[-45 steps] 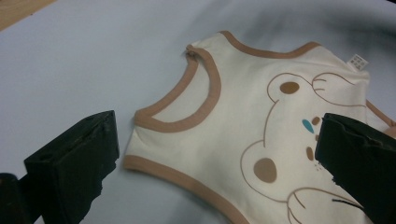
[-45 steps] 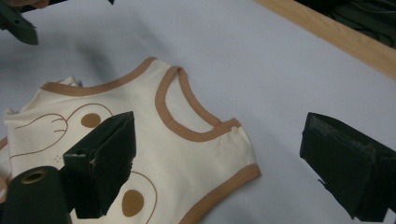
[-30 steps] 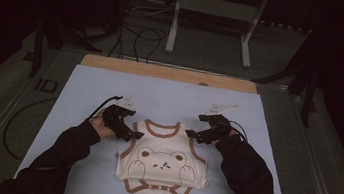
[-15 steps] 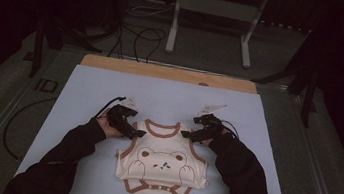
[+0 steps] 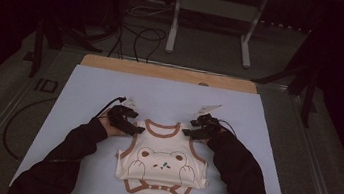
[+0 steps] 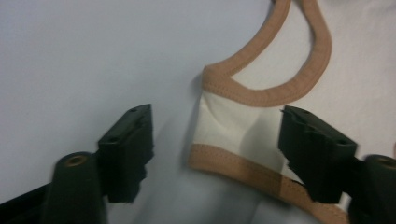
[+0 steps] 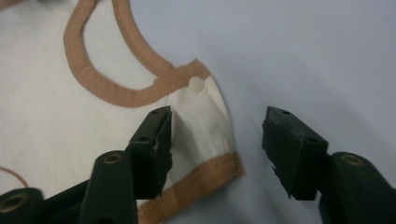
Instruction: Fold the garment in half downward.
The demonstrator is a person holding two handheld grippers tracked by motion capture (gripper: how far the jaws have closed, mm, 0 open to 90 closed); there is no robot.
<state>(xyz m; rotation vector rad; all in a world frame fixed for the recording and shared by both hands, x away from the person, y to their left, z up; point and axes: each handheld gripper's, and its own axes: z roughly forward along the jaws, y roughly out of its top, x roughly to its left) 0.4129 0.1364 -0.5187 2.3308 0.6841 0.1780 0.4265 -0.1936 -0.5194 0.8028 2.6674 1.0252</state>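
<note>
A cream baby bodysuit (image 5: 161, 162) with brown trim and a bear print lies flat on the pale blue mat (image 5: 170, 97). My left gripper (image 5: 139, 130) is at its left shoulder and my right gripper (image 5: 188, 132) at its right shoulder. In the left gripper view the left shoulder strap (image 6: 233, 126) lies between the jaws of the left gripper (image 6: 219, 149), which have just been closing and stand apart from it. In the right gripper view the right shoulder strap (image 7: 201, 116), with a white snap (image 7: 196, 84), sits between the closing jaws of the right gripper (image 7: 219, 149). Neither gripper's pads press the cloth.
A wooden board edge (image 5: 168, 72) runs along the mat's far side. Beyond it stand a metal frame (image 5: 211, 11) and loose cables (image 5: 138, 32) on the dark floor. The person's dark sleeves (image 5: 66, 158) flank the bodysuit. Bare mat spreads to the left, right and behind.
Both hands have sunk onto the bodysuit's shoulders and drawn slightly inward. The bodysuit itself lies as before.
</note>
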